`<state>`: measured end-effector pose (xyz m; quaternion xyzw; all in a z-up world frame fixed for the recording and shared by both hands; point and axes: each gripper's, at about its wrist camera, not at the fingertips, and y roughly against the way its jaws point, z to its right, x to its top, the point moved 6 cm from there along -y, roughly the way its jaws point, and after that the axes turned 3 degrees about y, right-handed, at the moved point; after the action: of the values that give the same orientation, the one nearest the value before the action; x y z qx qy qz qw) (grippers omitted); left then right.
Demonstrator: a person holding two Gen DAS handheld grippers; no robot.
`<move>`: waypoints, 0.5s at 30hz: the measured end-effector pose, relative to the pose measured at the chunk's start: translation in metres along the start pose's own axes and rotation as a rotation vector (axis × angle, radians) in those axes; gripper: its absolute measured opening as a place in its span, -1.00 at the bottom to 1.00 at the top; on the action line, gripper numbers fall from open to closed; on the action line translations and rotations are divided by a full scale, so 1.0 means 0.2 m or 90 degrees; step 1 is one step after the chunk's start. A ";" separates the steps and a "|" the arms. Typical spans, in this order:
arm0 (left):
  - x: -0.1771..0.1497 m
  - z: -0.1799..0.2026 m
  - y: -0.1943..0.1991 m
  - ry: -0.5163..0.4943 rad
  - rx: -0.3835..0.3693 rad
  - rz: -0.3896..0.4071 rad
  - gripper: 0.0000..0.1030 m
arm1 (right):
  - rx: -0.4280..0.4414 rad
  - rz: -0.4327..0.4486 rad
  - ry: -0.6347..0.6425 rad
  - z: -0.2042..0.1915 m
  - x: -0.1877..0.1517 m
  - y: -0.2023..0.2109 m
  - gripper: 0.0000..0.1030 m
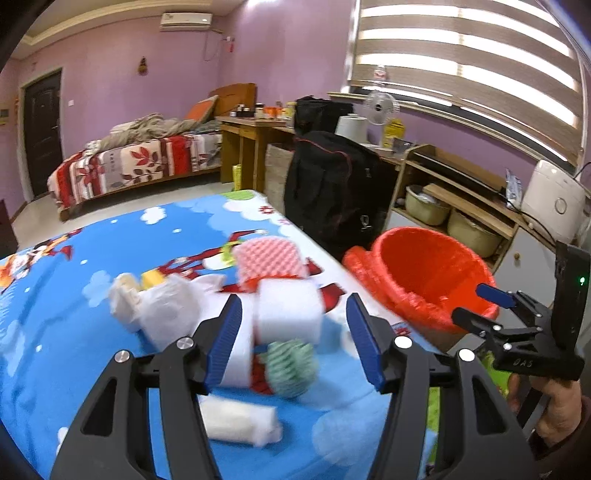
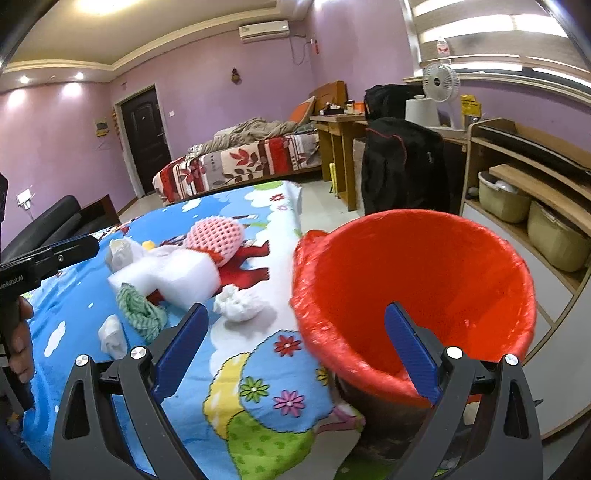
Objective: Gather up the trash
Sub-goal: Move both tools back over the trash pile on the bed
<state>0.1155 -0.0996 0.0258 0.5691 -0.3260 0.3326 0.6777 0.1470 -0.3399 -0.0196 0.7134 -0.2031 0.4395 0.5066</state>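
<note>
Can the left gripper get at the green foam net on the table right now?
Probably yes. The left gripper has open, empty jaws, and the green foam net lies just ahead of them, with nothing covering it.

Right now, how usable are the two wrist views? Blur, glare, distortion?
Left wrist: motion blur smears the white foam block and green net; window blinds blow out; fisheye bends the room edges. Right wrist: sharper on the table, slight smear on the rim of the red-lined bin; ceiling lights glare; dark vignette in the corners.
</note>
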 end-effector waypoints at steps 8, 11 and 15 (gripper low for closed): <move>-0.13 -0.20 0.09 0.032 0.039 -0.010 0.11 | 0.021 -0.011 0.026 -0.11 0.01 -0.03 0.77; -0.18 -0.26 0.10 0.043 0.046 -0.017 0.15 | 0.031 -0.015 0.036 -0.17 0.00 -0.04 0.77; -0.24 -0.31 0.10 0.051 0.051 -0.032 0.18 | 0.044 -0.023 0.043 -0.23 -0.02 -0.07 0.77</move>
<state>0.0765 -0.0396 -0.0109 0.5901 -0.2708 0.3512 0.6746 0.1351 -0.2931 -0.0259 0.7188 -0.1578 0.4606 0.4962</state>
